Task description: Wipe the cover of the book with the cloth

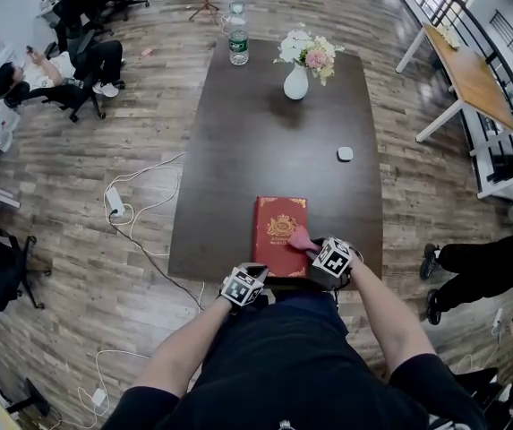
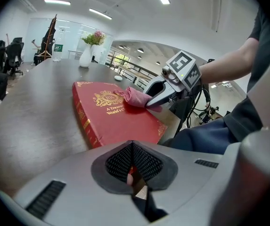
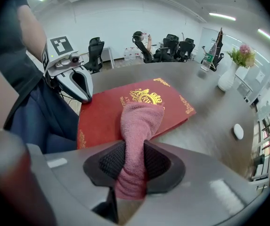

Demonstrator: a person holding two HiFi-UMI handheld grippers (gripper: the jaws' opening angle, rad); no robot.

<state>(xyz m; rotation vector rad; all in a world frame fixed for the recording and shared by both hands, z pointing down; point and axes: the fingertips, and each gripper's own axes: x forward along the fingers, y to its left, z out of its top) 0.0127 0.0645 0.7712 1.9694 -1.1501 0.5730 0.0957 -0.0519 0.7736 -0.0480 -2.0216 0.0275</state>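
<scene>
A red book (image 1: pixel 278 233) with a gold crest lies flat at the near edge of the dark table (image 1: pixel 265 141). My right gripper (image 1: pixel 330 260) is shut on a pink cloth (image 1: pixel 303 240), and the cloth's free end rests on the cover near the crest. In the right gripper view the cloth (image 3: pixel 139 119) runs from between the jaws of the right gripper (image 3: pixel 134 147) onto the book (image 3: pixel 102 114). My left gripper (image 1: pixel 243 285) sits at the book's near left corner. Its jaws are shut in the left gripper view (image 2: pixel 132 147), with the book (image 2: pixel 113 119) just ahead.
A white vase of flowers (image 1: pixel 297 77), a water bottle (image 1: pixel 238 43) and a small white object (image 1: pixel 346 153) stand farther along the table. Cables and a power strip (image 1: pixel 115 202) lie on the floor at left. A seated person (image 1: pixel 55 68) is far left; someone's legs (image 1: pixel 475 267) at right.
</scene>
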